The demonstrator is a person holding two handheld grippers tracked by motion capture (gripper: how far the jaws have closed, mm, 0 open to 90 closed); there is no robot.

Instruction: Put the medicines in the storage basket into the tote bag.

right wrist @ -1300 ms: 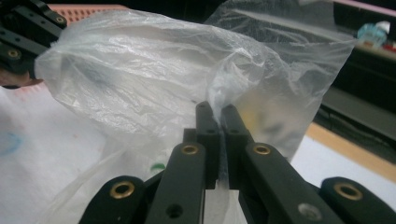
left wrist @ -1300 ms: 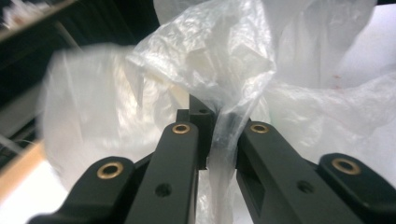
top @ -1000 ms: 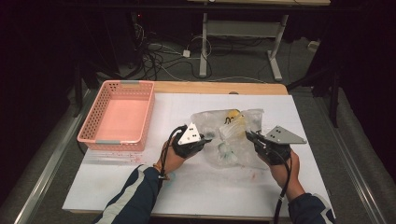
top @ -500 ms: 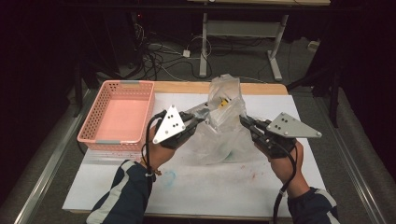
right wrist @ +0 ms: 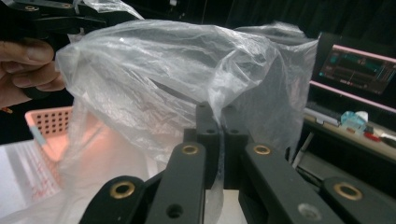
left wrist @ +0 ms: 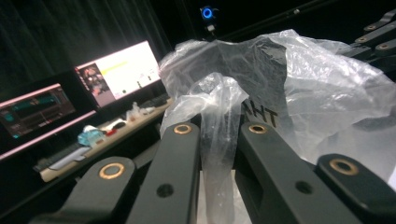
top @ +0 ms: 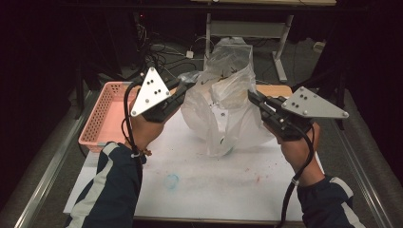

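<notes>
bag: clear plastic bag [top: 223,102], thin and crinkly, held up above the tabletop [top: 214,175] between both hands; its bottom hangs just over the surface, can't tell if it touches
bag contents: something pale and yellowish inside with dark print on the film, too blurred to name
left tongs: left tongs [top: 183,88] clamped on a bunched fold of the bag's left edge; the film runs between the jaws in the left gripper view [left wrist: 219,140]
right tongs: right tongs [top: 252,97] clamped on the right edge, jaws nearly together with film pinched between [right wrist: 215,135]
step: looks like lifting the bag and spreading its mouth
how to do well: keep both pinches firm, pull apart evenly and gently so the film doesn't tear or slip; keep the bag upright so the contents stay in
basket: pink plastic basket [top: 102,111] at the tabletop's left, nothing visible in it, near the left hand
</notes>
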